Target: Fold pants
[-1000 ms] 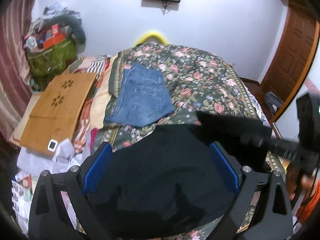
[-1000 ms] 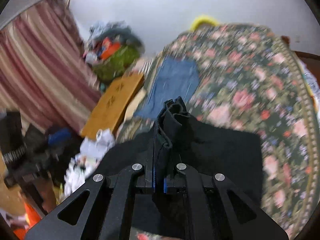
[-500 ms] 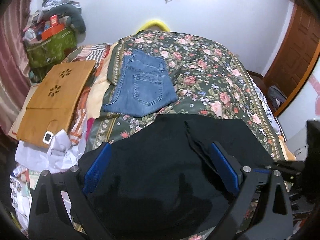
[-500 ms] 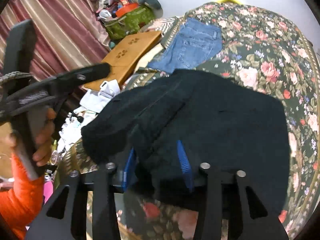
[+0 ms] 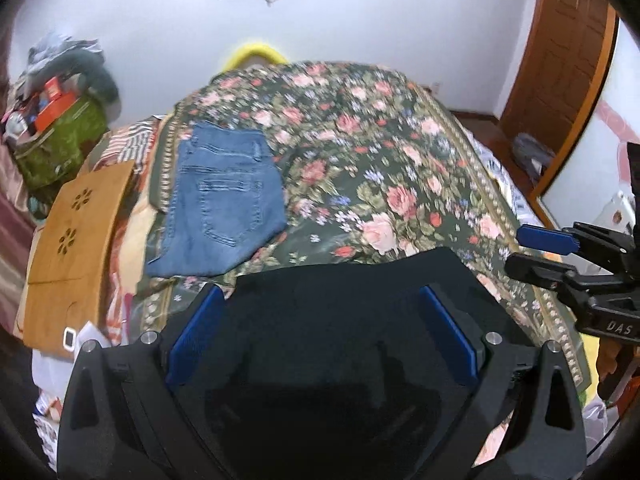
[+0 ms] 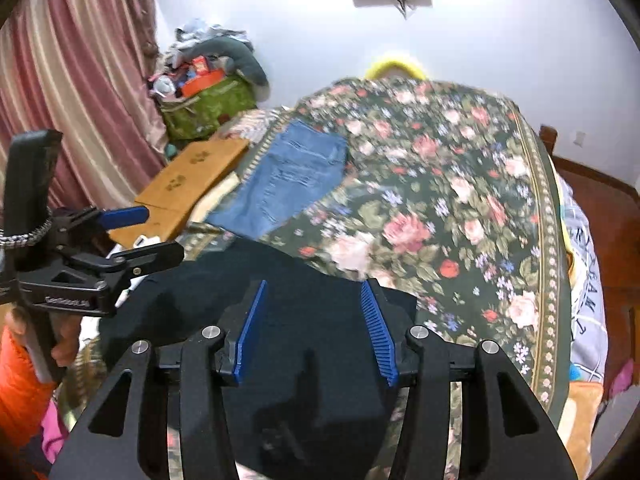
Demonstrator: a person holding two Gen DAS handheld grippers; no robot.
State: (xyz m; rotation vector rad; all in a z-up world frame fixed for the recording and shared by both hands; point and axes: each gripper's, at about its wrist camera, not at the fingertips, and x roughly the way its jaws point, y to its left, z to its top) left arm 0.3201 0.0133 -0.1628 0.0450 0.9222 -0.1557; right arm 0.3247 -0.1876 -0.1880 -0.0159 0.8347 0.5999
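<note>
Black pants (image 5: 340, 320) lie folded flat on the near edge of the floral bedspread (image 5: 380, 184), also in the right wrist view (image 6: 312, 344). My left gripper (image 5: 320, 300) is open and empty above the pants. My right gripper (image 6: 314, 296) is open and empty above their right part; it also shows at the right edge of the left wrist view (image 5: 532, 248). The left gripper shows at the left of the right wrist view (image 6: 156, 236), open.
Folded blue jeans (image 5: 220, 196) lie on the bedspread's left side. A wooden lap tray (image 5: 76, 248) and clutter sit left of the bed. A green bag (image 6: 208, 108), a striped curtain (image 6: 76, 80) and a wooden door (image 5: 560, 56) line the room.
My right gripper let go of the bunched black fabric and opened; the pants now lie flat, folded over. Both grippers have lifted back a little.
</note>
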